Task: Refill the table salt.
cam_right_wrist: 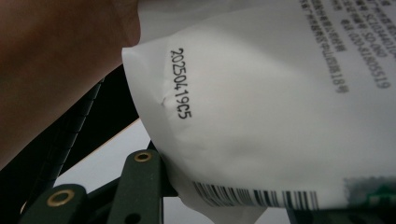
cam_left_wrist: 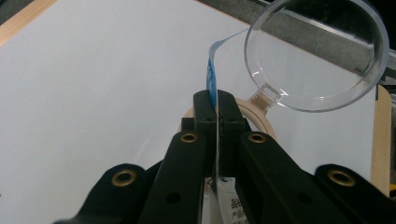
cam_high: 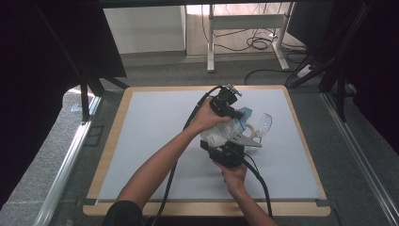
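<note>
A white bag (cam_high: 217,136) with a blue top edge (cam_left_wrist: 211,74) hangs between my two grippers above the mat. My left gripper (cam_left_wrist: 217,100) is shut on that blue edge; the high view shows it (cam_high: 237,115) at the bag's far end. My right gripper (cam_high: 226,142) comes in from the near side. In its own view the bag (cam_right_wrist: 261,102), with a printed date code and a barcode, bulges between its spread jaws (cam_right_wrist: 219,186). Whether they press on the bag is unclear. A clear round plastic cup (cam_left_wrist: 317,56) rests just beyond the bag.
A beige ring (cam_left_wrist: 254,114) lies under the clear cup (cam_high: 264,125), right of the bag. The pale grey mat (cam_high: 150,141) covers a wooden-edged table (cam_high: 113,132). Dark curtains and a desk frame (cam_high: 244,28) stand beyond the far edge.
</note>
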Motion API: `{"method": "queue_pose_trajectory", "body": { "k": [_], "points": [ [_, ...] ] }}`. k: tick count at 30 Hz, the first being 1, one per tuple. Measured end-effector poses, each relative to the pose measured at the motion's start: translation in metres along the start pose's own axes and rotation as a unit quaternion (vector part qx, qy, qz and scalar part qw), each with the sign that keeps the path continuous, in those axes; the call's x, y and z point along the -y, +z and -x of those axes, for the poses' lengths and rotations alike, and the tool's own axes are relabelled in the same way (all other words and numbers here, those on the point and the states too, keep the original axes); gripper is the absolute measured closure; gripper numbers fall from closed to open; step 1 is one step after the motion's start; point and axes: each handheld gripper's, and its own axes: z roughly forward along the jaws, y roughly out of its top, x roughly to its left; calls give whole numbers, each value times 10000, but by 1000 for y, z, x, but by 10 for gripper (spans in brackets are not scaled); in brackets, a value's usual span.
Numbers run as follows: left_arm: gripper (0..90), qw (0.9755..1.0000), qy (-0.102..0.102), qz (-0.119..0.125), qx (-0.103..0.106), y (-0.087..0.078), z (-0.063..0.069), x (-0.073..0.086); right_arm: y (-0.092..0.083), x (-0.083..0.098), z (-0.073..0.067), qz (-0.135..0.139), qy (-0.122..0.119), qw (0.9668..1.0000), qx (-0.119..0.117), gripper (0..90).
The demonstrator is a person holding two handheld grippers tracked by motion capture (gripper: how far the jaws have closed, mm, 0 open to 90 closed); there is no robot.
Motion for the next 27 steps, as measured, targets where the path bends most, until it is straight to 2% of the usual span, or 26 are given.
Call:
{"method": "queue_pose_trajectory", "body": {
  "k": [13, 27],
  "points": [
    [898, 9999, -29, 2, 107, -2, -1, -3, -3, -2, -1, 40, 31, 10000, -26, 608],
    [898, 10000, -45, 26, 72, -1, -2, 0, -1, -1, 0, -2, -44, 10000, -37, 609]
  ]
}}
